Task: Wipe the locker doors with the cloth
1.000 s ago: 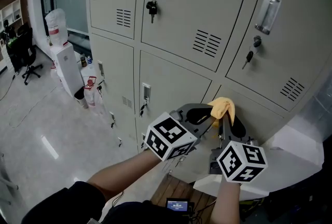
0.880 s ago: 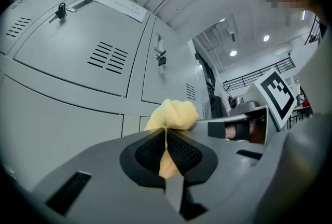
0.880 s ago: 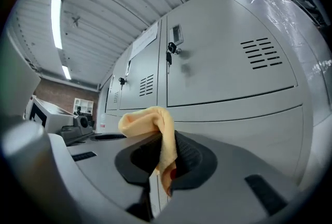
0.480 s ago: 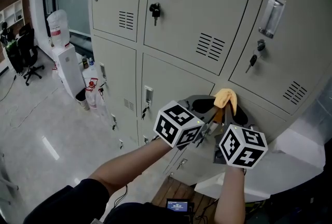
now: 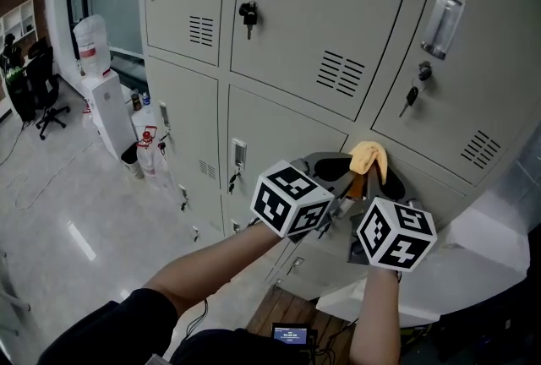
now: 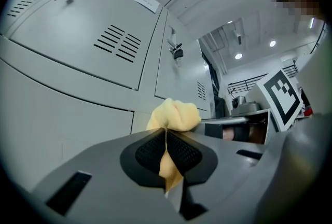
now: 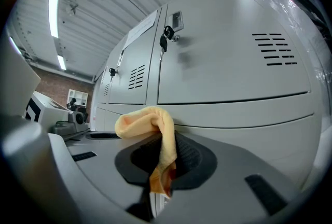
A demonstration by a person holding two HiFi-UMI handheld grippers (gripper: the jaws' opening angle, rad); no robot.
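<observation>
Soft yellow cloth, crumpled into a rounded wad, is bulging up in front of the locker doors, low on the bank. Left gripper is pinching one fold between ribbed black pads, jaws closed on it. Right gripper is clamping another fold likewise. Doors are showing smooth grey-beige painted metal, louvred vent slots, and keys hanging in locks.

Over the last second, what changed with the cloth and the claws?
The cloth was carried slightly up the locker doors, and the left claw edged toward the right claw. Both stay shut on the cloth; the doors stay closed.
</observation>
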